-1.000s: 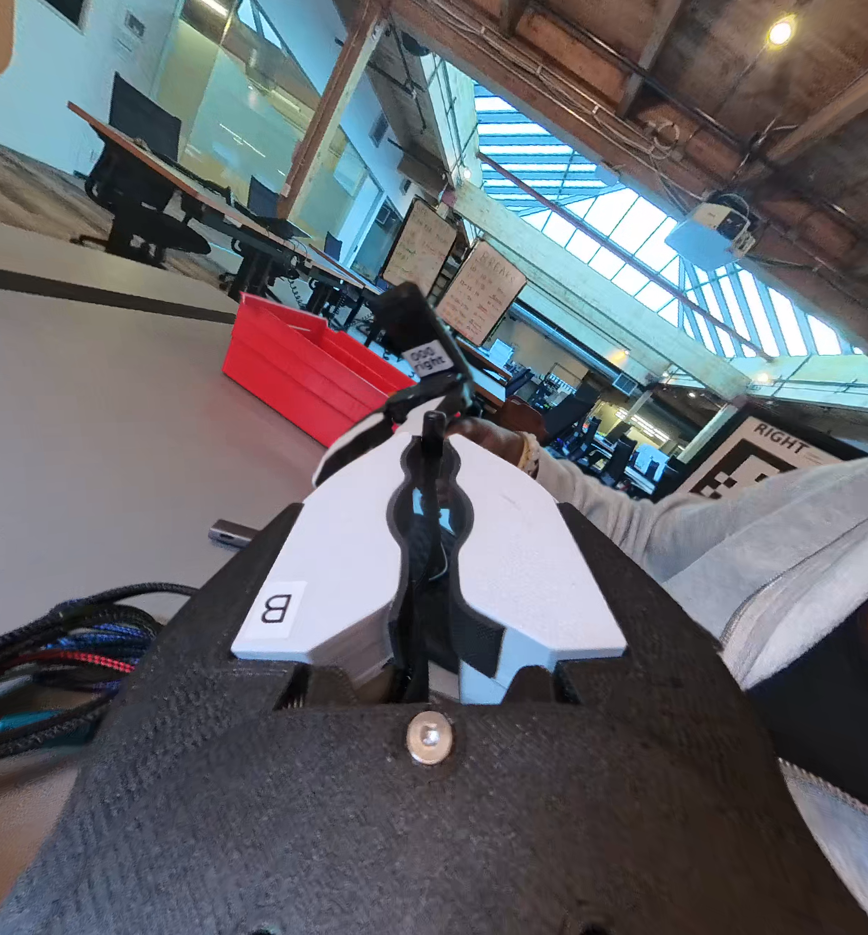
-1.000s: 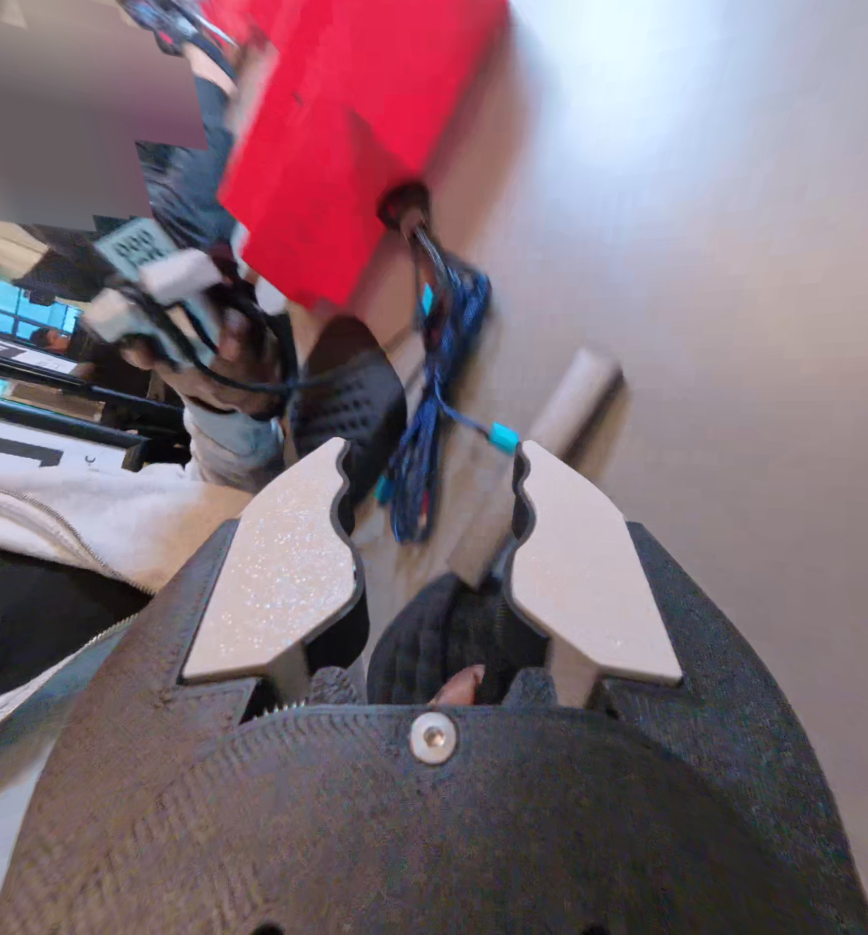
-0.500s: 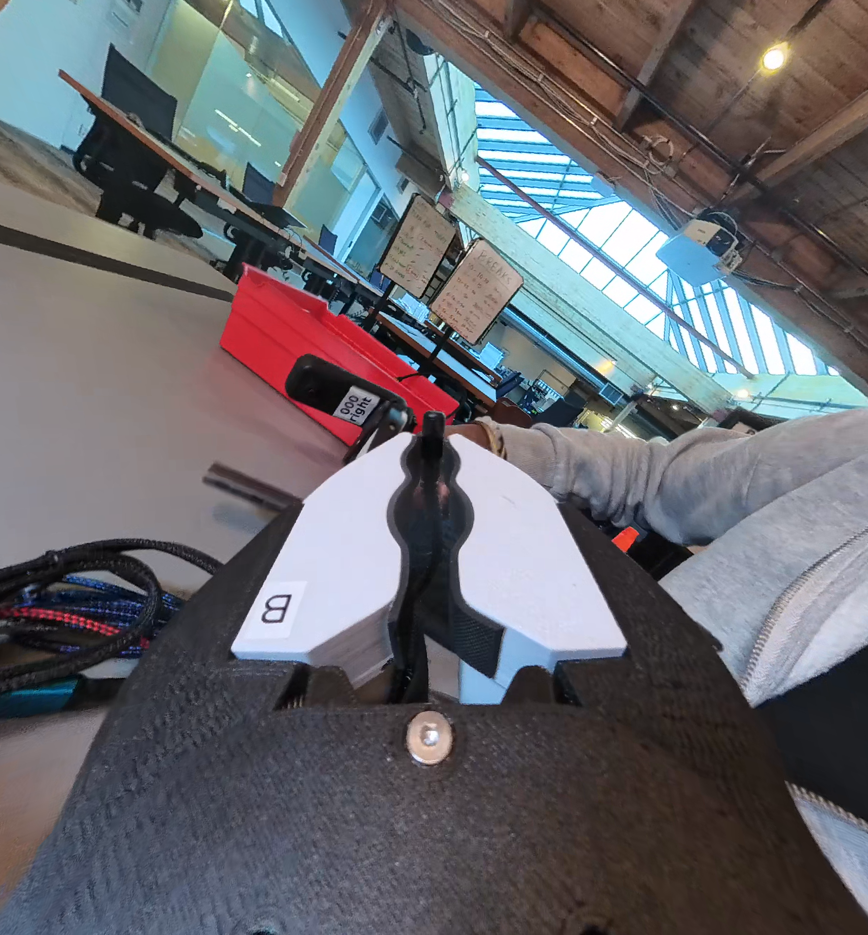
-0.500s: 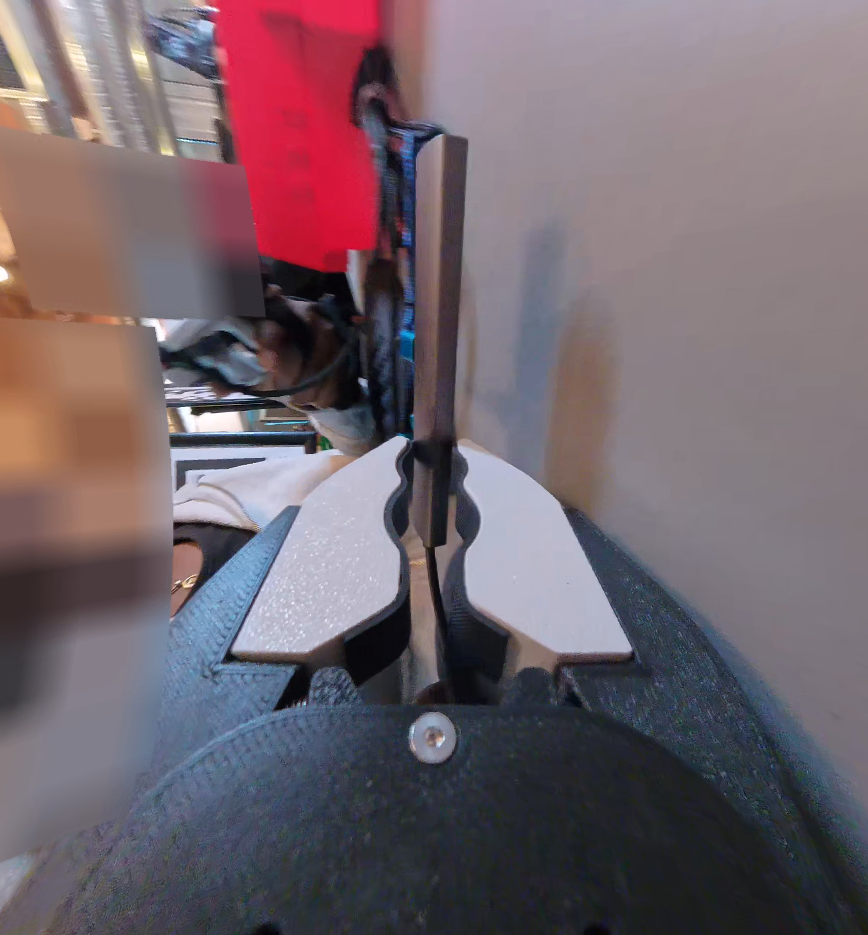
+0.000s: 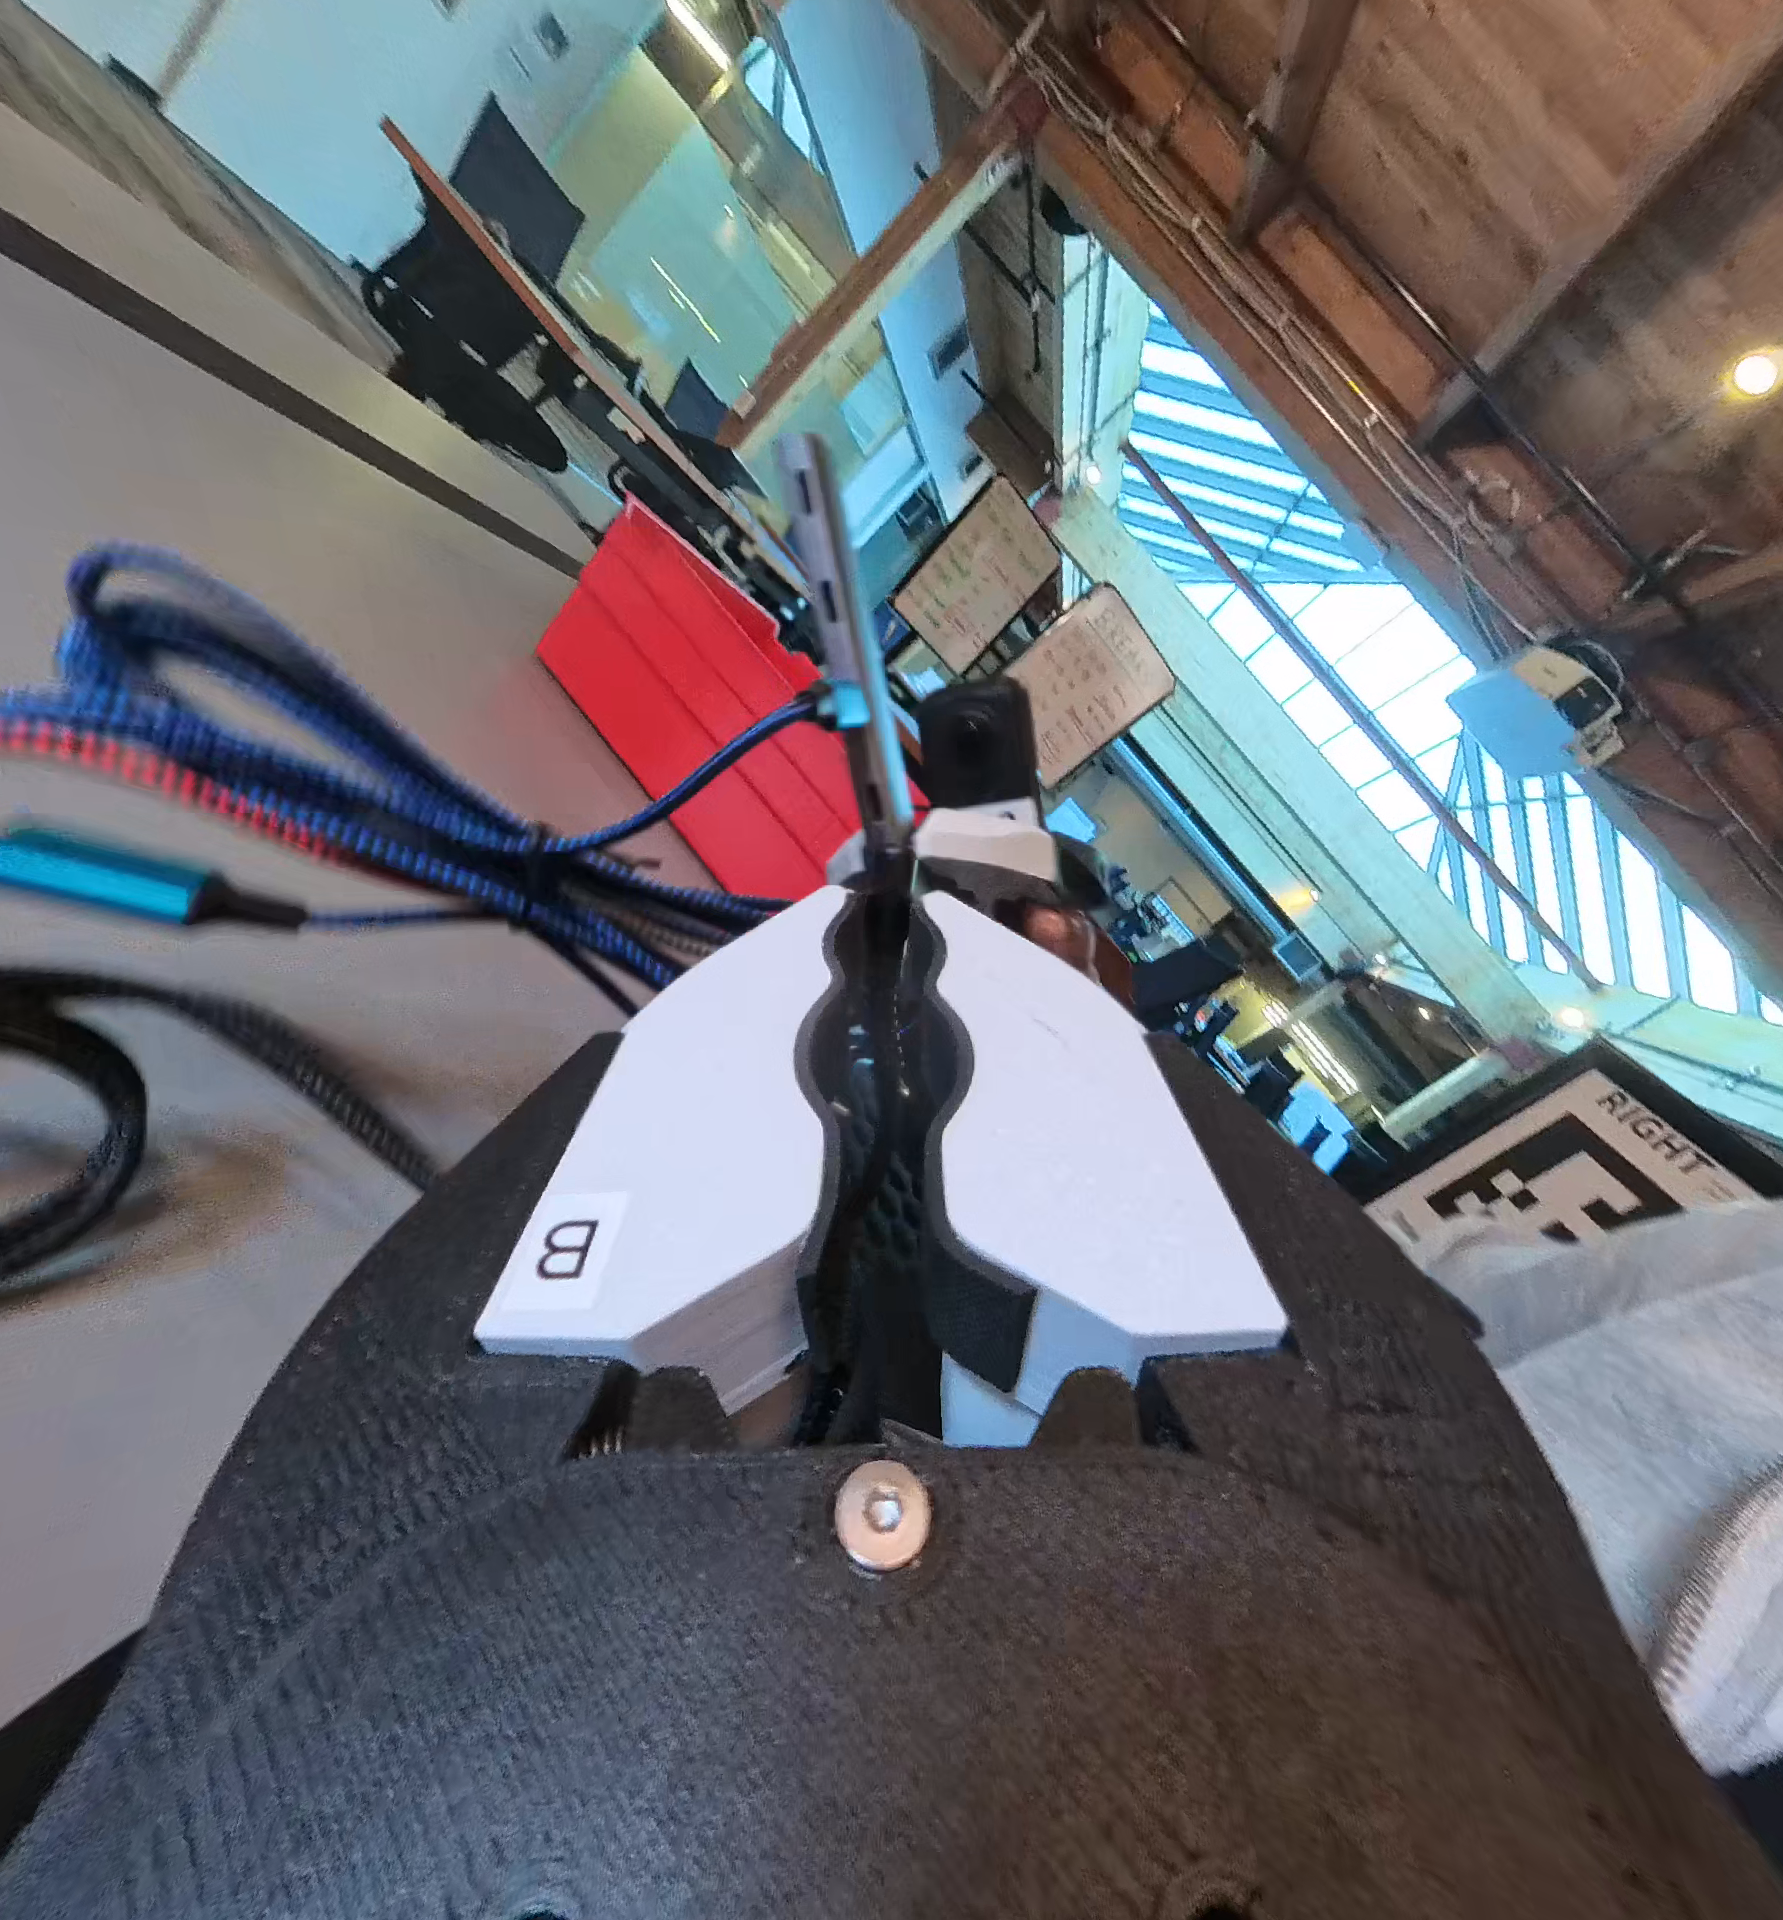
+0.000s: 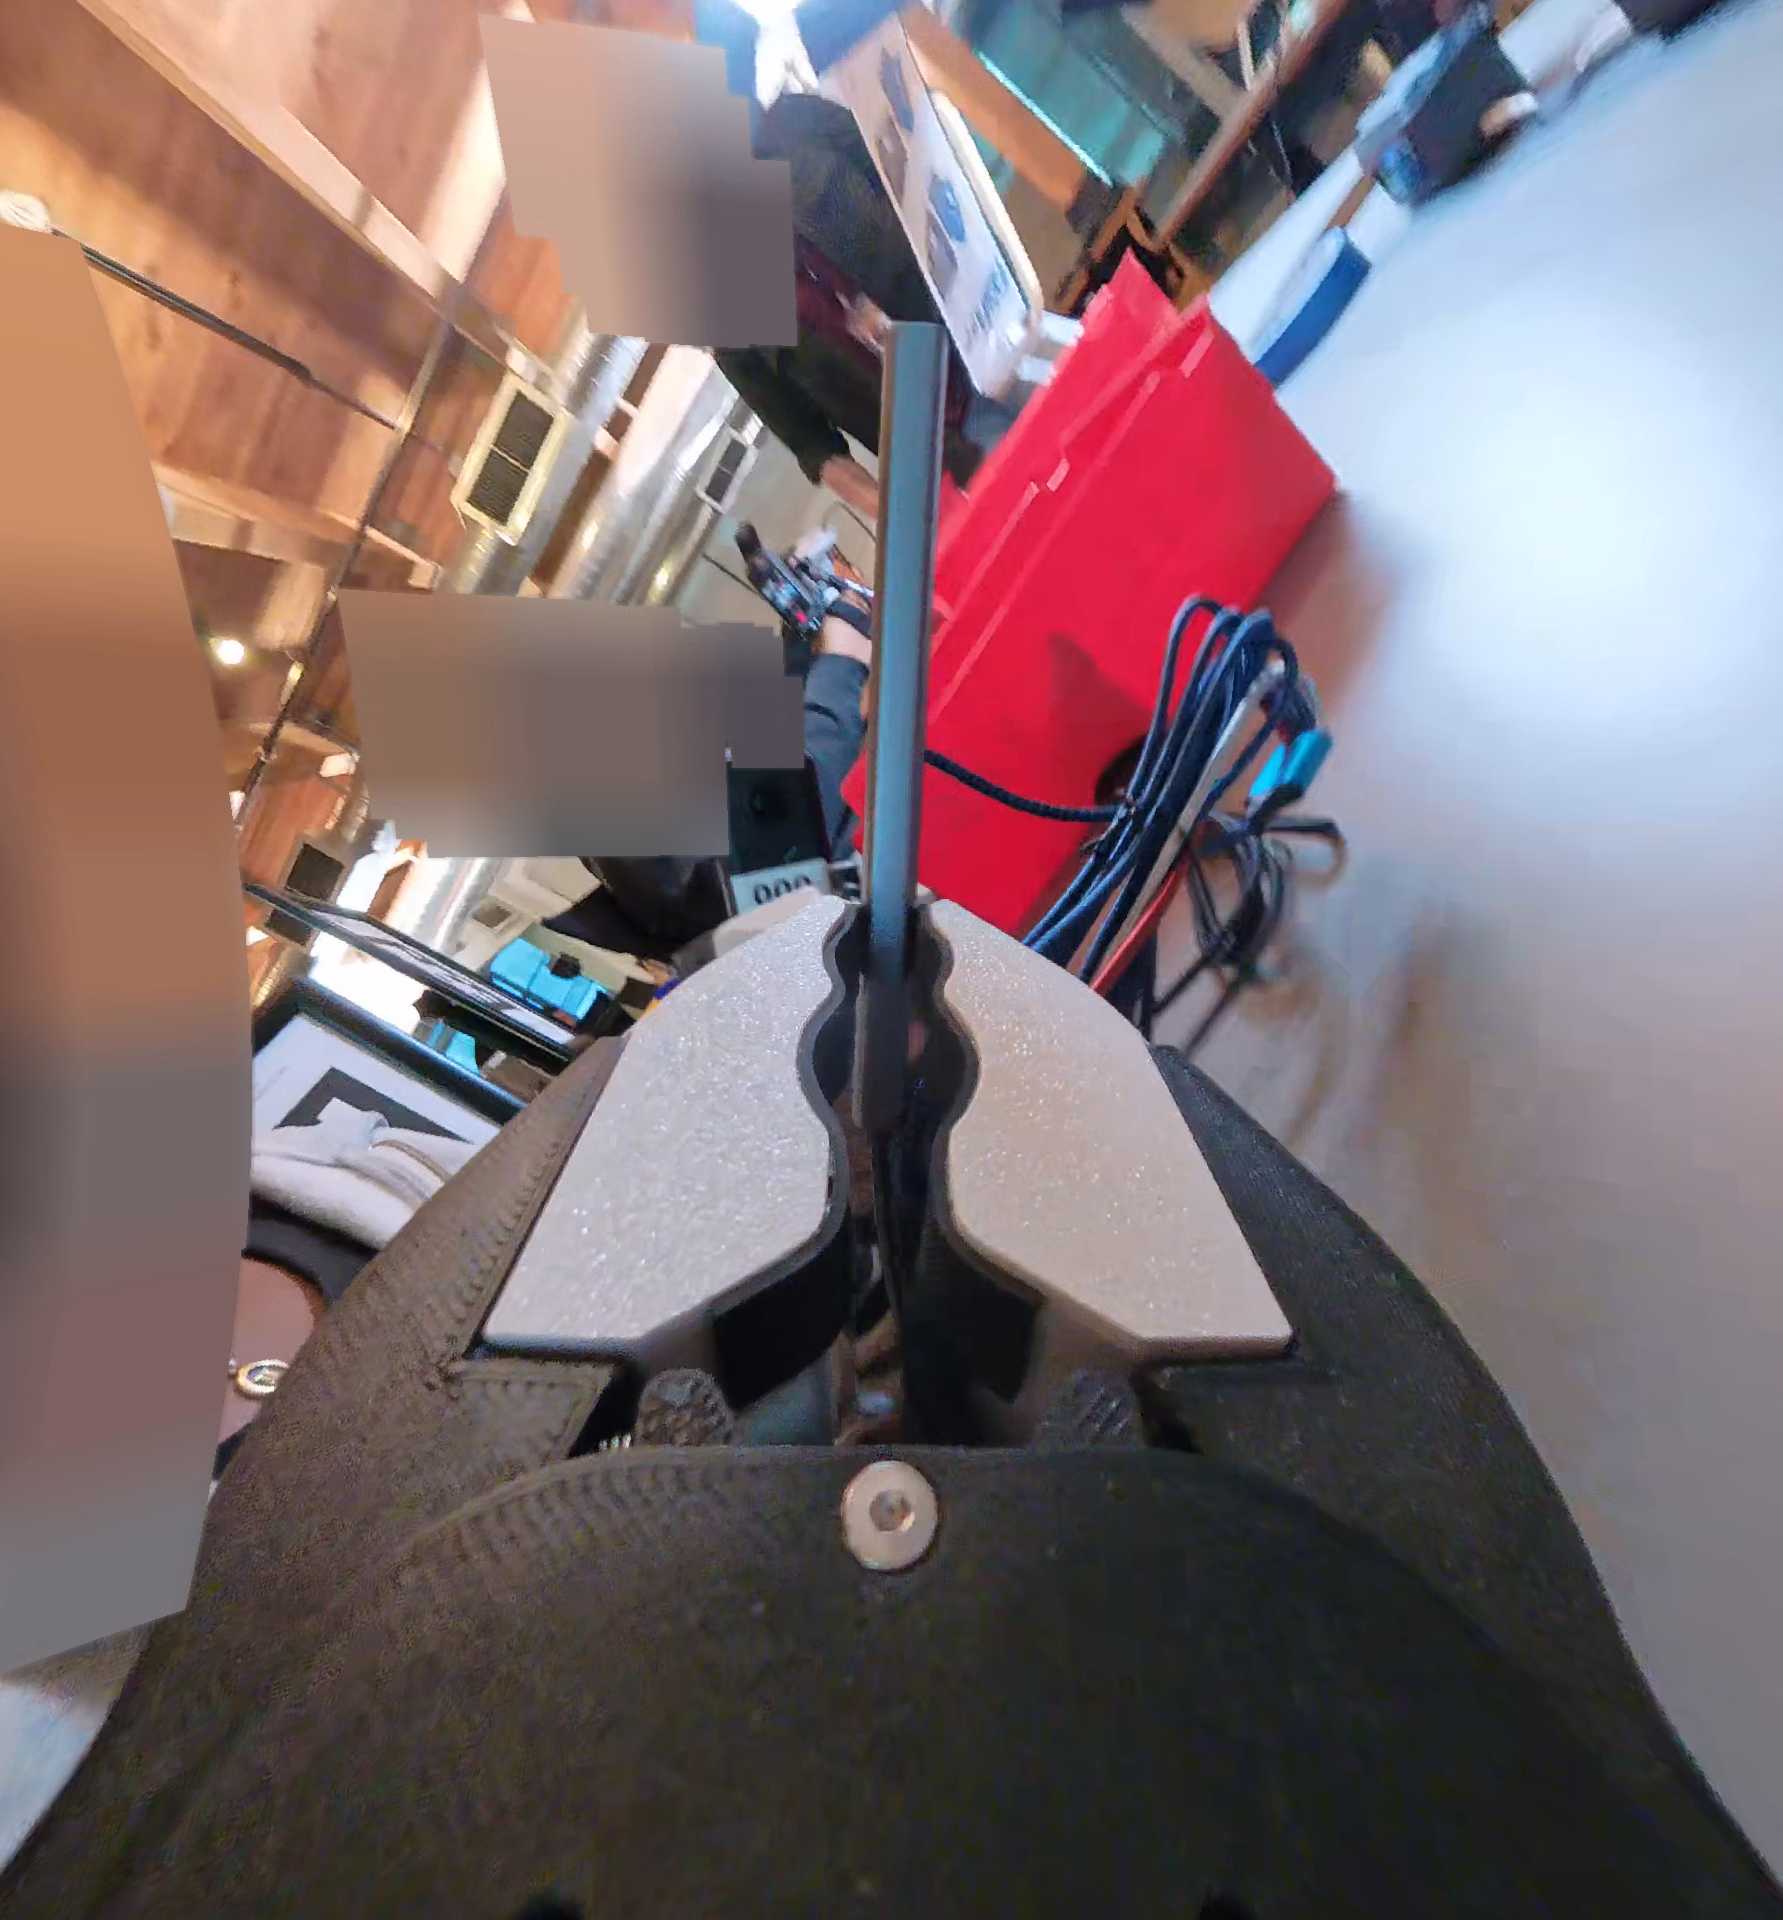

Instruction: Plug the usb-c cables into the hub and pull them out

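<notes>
My left gripper is shut on a black cable plug that sticks out a little past its fingertips. My right gripper is shut on the thin grey hub and holds it upright, edge-on, off the table. In the left wrist view the hub rises just beyond my black plug, with the right gripper behind it. A blue cable's teal plug sits in the hub's side. Whether my black plug touches the hub, I cannot tell.
A bundle of blue, red and black braided cables lies on the grey table, with a loose teal connector and a black cable loop. A red bin stands behind; it also shows in the right wrist view. Across from one pair of fingers to the other is roughly 4 cm.
My right gripper closed on the hub lying on the table and lifted it upright in front of my left gripper. My left gripper stayed shut on the black plug.
</notes>
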### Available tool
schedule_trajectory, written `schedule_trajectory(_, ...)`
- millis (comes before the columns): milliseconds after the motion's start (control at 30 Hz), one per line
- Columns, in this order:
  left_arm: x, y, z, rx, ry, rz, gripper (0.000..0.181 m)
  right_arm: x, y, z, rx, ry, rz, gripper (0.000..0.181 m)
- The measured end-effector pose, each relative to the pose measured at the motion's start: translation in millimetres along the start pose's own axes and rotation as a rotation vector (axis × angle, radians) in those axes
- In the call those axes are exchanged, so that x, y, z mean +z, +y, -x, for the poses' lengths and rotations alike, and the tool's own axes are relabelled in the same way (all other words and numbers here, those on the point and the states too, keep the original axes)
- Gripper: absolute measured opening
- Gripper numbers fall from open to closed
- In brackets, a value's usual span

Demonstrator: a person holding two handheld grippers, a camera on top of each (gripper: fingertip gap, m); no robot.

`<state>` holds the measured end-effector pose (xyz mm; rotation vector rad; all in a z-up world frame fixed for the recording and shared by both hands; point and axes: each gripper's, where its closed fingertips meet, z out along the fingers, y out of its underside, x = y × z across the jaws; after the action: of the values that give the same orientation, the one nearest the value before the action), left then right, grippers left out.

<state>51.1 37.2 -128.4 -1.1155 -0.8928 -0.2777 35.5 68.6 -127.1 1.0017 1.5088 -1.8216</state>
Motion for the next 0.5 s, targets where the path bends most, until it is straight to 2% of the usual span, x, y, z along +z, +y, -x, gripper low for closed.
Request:
schedule_trajectory(67, 3.5, -0.8, -2.7, 0.01, 0.01, -0.02, 0.009, 4.0, -2.5, 7.5, -0.013, -0.031, -0.045, 0.009)
schedule_trajectory(267, 8.2, 5.5, -3.9, -0.009, 0.03, -0.009, 0.009, 15.2, 2.8, 15.0, -0.052, -0.063, -0.043, 0.009)
schedule_trajectory(500, 4.7, 0.1, -1.6, -0.074, 0.058, -0.059, 0.008, 18.0, 0.8, 13.5, -0.1, -0.051, -0.069, 0.009)
